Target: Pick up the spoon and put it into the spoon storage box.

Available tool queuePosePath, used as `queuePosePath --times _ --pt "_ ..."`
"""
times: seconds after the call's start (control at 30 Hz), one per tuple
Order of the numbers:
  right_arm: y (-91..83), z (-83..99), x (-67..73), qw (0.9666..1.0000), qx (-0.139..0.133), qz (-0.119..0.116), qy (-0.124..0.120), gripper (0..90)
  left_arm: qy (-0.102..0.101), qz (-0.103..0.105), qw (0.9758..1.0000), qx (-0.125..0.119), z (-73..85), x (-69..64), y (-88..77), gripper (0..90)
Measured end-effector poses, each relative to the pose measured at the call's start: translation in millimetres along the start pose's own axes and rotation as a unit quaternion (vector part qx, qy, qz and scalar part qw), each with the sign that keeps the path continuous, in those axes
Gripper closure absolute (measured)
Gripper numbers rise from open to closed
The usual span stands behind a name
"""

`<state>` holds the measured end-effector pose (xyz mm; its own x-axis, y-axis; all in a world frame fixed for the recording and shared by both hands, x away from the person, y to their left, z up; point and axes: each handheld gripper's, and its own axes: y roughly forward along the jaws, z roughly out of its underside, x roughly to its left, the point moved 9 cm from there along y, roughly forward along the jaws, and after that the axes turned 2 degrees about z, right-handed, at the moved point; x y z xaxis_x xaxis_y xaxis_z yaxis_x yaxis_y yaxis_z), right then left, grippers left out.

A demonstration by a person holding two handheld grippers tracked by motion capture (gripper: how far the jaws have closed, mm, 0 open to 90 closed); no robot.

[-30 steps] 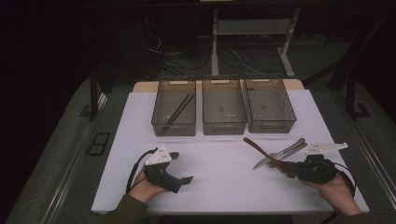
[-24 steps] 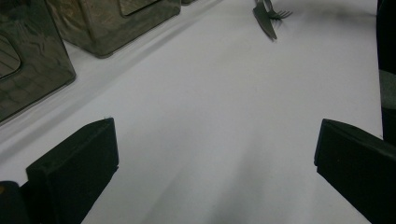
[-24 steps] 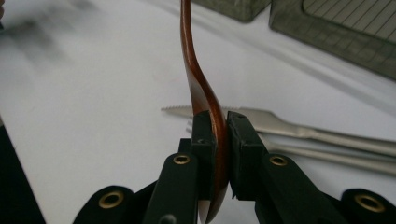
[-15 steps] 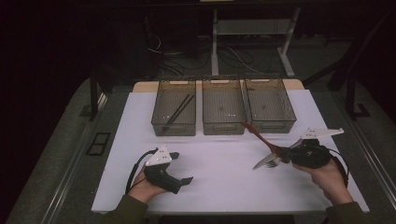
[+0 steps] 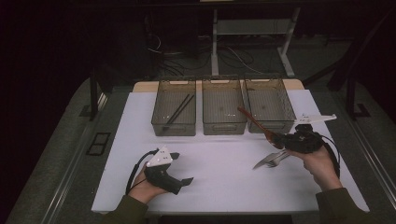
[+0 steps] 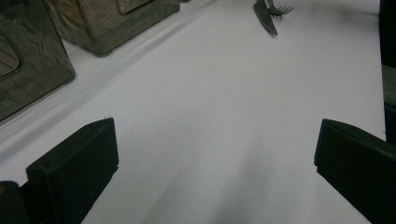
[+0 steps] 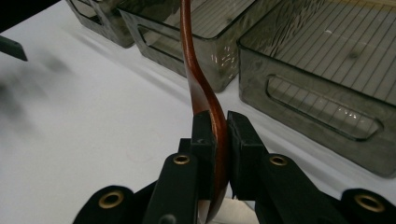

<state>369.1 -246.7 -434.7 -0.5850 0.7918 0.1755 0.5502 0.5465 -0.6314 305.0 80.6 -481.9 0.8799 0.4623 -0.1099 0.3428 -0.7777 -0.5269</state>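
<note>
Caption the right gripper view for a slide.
Right gripper shut on a wooden spoon, its handle reaching toward the middle bin of three smoky bins on the white table.

The wooden spoon (image 7: 205, 100) is reddish-brown and glossy, with a slim, gently curved handle. Its bowl end sits clamped between the two black jaws, pressed flat on both sides, while the handle runs straight out ahead of them and rises off the white tabletop. In the high view the wooden spoon (image 5: 256, 122) slants up and away from the jaws, its handle tip reaching over the front edge of the middle one of three clear bins, clear of the table surface.
</note>
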Motion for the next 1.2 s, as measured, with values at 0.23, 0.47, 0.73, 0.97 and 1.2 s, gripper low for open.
queuePosePath --times 0.23,0.47,0.73,0.97,1.2 --pt "7.5 -14.4 3.4 1.0000 -0.008 0.002 0.003 81.9 -0.002 -0.001 1.0000 -0.001 -0.3 0.7 0.4 0.0" --pt "19.4 -31.3 5.9 0.9999 -0.003 0.014 -0.001 81.9 -0.006 0.000 1.0000 -0.005 -0.7 1.0 -1.3 0.0" --pt "32.9 -53.4 7.4 0.9995 0.002 0.031 -0.006 81.9 -0.005 0.000 1.0000 -0.007 -1.2 0.3 -0.5 0.0" --pt "47.2 -75.8 9.3 0.9993 0.006 0.036 -0.005 81.8 -0.003 0.000 1.0000 -0.007 -1.6 0.1 -1.0 0.0" --pt "67.2 -88.5 8.8 0.9989 0.016 0.043 -0.002 81.8 -0.003 -0.001 1.0000 -0.008 -1.0 0.6 -1.8 0.0"
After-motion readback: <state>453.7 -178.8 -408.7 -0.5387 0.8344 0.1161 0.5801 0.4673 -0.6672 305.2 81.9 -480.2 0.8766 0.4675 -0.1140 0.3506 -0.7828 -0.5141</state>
